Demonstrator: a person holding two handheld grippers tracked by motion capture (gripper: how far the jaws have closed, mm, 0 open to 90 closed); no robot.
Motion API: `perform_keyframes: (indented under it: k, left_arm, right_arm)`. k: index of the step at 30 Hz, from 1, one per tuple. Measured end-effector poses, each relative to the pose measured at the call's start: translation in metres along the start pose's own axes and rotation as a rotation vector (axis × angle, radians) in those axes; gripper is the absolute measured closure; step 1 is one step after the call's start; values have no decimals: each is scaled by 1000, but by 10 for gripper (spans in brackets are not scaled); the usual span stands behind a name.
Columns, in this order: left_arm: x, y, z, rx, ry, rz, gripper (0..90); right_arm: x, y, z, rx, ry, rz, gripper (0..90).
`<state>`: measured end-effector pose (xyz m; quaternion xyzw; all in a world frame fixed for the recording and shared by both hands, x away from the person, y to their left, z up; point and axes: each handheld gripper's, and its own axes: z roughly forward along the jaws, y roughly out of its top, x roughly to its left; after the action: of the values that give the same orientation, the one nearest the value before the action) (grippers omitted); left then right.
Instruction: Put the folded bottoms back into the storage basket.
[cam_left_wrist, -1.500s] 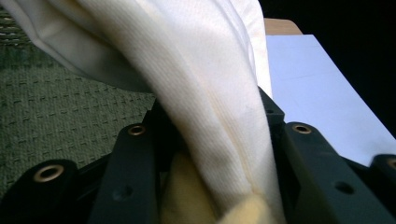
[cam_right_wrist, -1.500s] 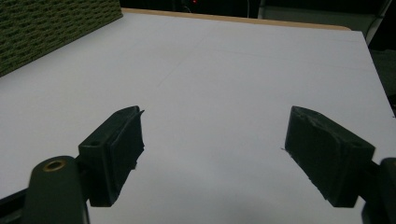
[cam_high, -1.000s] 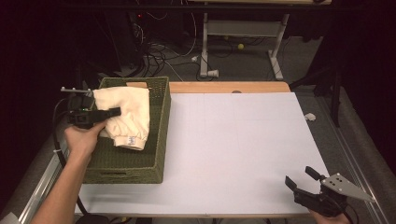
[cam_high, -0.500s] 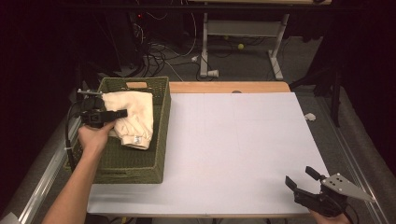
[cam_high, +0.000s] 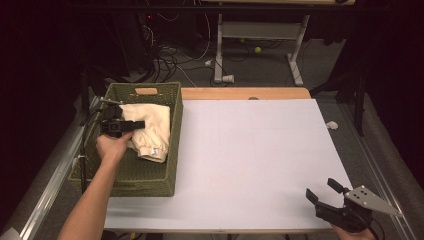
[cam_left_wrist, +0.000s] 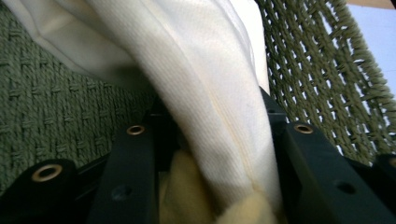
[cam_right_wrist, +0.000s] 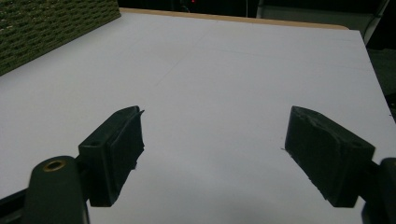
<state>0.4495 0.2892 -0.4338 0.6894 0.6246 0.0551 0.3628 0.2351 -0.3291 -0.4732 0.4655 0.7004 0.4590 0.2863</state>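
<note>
Cream cloth (cam_high: 150, 130) lies bunched inside the green woven basket (cam_high: 145, 182), and the left gripper (cam_high: 140, 123) reaches into it from the side. From the high view you can see the person's hand (cam_high: 114, 146) holding that gripper over the basket, but not how the jaws stand. The left gripper view tells more: a thick fold of the cloth (cam_left_wrist: 210, 107) runs right between the two black jaws, touching both, so the jaws are clamped on it. Behind the fold is the basket's green weave (cam_left_wrist: 56, 107), close on both sides of the jaws. The right gripper (cam_high: 325, 192) sits far from the basket, at the near corner of the white table (cam_high: 260, 150). In the right gripper view (cam_right_wrist: 212, 156) its jaws stand wide apart with bare white table between them, holding nothing. A corner of the basket (cam_right_wrist: 51, 28) shows far off past the left jaw. Compared with a second ago, the left gripper has slid deeper over the basket, and the cloth has shifted along with it. The right gripper has stayed in its place.
</note>
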Motion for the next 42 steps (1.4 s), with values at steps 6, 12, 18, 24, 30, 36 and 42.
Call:
perform_keyframes:
  k: [6,12,18,24,30,36,42]
  left_arm:
    - [1,-1,9,18,1,-10,586]
    - [5,-3,17,49,11,-31,562]
    - [8,-2,17,60,54,-47,421]
    - [7,-2,14,73,105,-27,332]
    - [6,-2,12,66,101,-24,320]
    - [4,0,7,47,102,-17,295]
    - [2,1,-1,27,104,-5,275]
  right_arm:
    - [0,0,0,1,1,-2,203]
    - [0,0,0,3,2,-2,203]
    - [0,0,1,4,5,-3,203]
    - [0,0,1,8,5,-2,203]
    - [0,0,2,10,6,-6,203]
    - [0,1,2,11,7,-7,203]
    - [0,1,3,9,9,-9,203]
